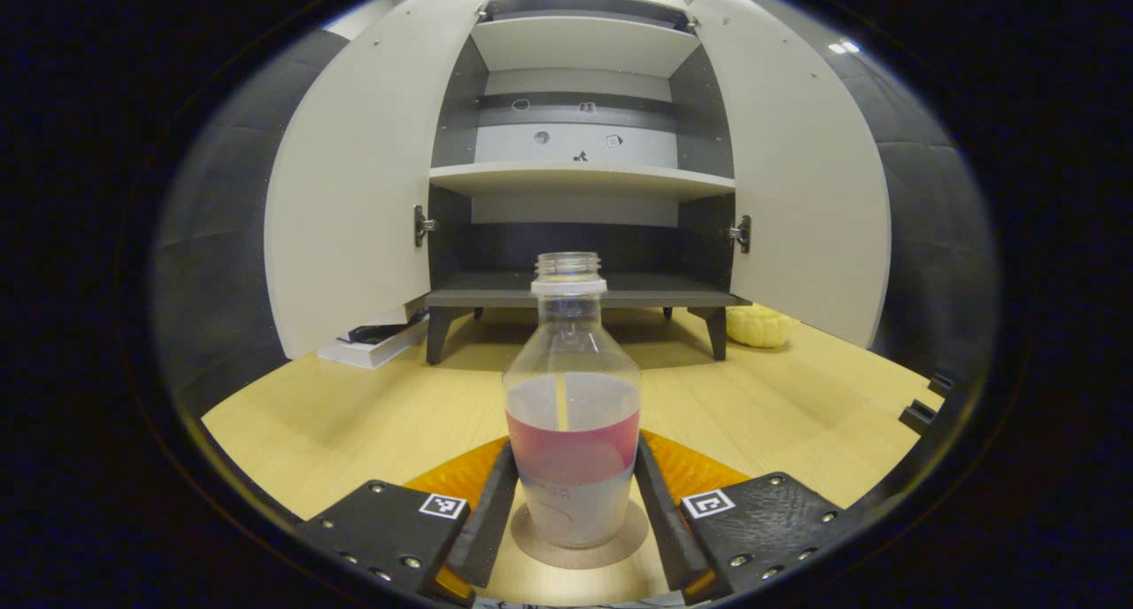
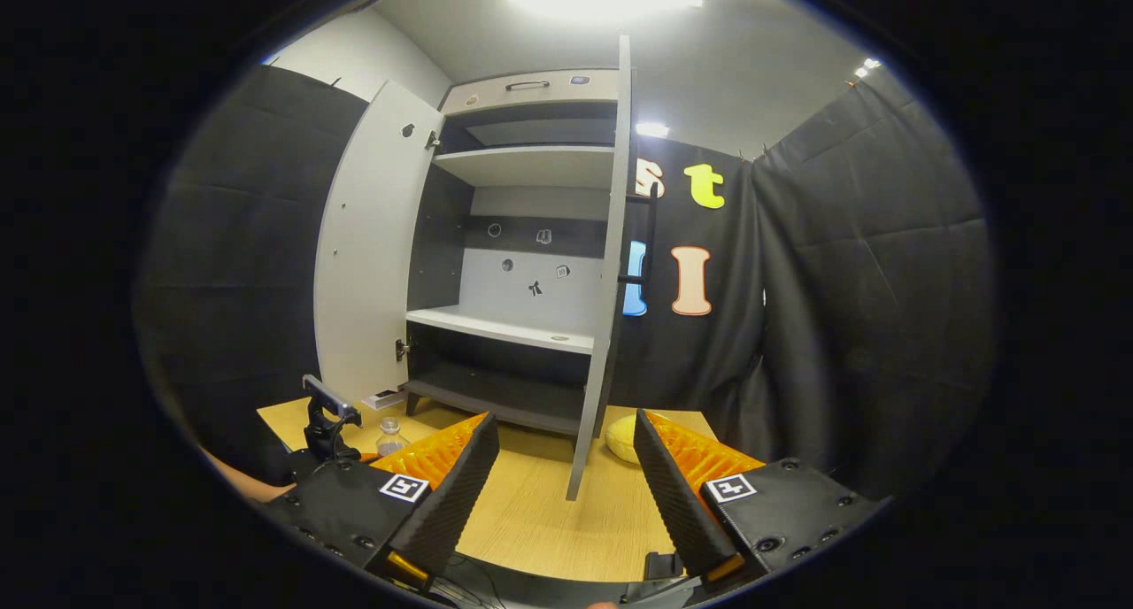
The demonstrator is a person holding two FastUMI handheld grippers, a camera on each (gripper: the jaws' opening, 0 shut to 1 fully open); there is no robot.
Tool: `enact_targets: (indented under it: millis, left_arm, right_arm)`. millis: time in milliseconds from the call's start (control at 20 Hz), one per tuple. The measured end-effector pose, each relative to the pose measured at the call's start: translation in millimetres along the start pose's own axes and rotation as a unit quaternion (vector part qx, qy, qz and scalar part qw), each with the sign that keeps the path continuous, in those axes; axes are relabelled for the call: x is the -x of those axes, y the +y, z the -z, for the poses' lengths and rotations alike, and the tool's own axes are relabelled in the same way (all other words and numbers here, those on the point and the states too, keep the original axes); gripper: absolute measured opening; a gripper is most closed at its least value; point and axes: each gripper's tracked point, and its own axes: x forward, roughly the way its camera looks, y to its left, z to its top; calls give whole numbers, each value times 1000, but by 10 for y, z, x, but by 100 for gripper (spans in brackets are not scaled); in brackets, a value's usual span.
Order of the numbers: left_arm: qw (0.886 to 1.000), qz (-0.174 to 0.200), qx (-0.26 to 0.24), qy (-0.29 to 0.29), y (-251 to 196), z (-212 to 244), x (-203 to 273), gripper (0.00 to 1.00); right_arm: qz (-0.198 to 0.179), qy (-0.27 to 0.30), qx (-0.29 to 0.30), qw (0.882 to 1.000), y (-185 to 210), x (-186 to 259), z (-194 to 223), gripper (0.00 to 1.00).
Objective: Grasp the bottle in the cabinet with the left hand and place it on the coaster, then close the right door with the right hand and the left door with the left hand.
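Note:
A clear, capless bottle [image 1: 571,397] with a pink label band stands upright on a round brown coaster [image 1: 620,551] on the wooden table. My left gripper [image 1: 574,454] has a finger pressed against each side of it. Beyond it the cabinet [image 1: 580,180] stands with both doors swung wide: left door [image 1: 354,175], right door [image 1: 797,166]. In the right gripper view, my right gripper [image 2: 562,467] is open and holds nothing, a short way in front of the right door's edge [image 2: 604,326]. The bottle [image 2: 389,436] and the left gripper [image 2: 323,423] appear small at the lower left there.
A yellow lumpy object [image 1: 761,326] lies on the table by the cabinet's right leg, below the right door. A flat white box [image 1: 372,348] sits under the left door. The cabinet shelves [image 1: 580,290] are bare. Black cloth walls surround the booth.

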Motion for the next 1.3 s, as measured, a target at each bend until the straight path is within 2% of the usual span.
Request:
enact_targets:
  millis: [50,100,150,250,350,400,450,800,900,1150,1300]
  left_arm:
    - [1000,-4,-3,-1,13,-21,31,80]
    - [1000,-5,-6,-4,34,-63,53,74]
    - [1000,-7,-8,-8,43,-94,123,82]
    - [1000,-10,-9,-15,52,-232,164,80]
    - [1000,-16,-6,-15,84,-353,183,93]
    - [1000,-21,-3,-19,112,-437,204,93]
    - [999,-24,0,-28,134,-550,252,86]
    - [995,-34,1,-97,239,-1620,736,86]
    - [994,-43,-10,-101,320,-1864,898,86]
    - [989,-57,1,-135,645,-2438,1252,86]
    - [987,-78,-1,-143,975,-2662,1400,86]
  right_arm:
    - [-2,-1,-2,1000,12,-12,0,96]
    - [-5,-3,-3,1000,24,-26,-11,97]
    - [-7,-5,-5,1000,30,-45,-26,97]
    - [-10,-12,-11,1000,34,-78,-58,98]
    - [-11,-19,-20,1000,28,-97,-92,98]
    - [-11,-24,-23,999,19,-103,-108,97]
    - [-9,-30,-24,999,-4,-104,-144,97]
    - [9,-57,-36,998,-278,-217,-311,98]
    - [19,-59,-40,997,-368,-295,-375,98]
    - [70,-69,-37,994,-650,-539,-595,98]
    - [105,-75,-38,991,-801,-666,-740,98]
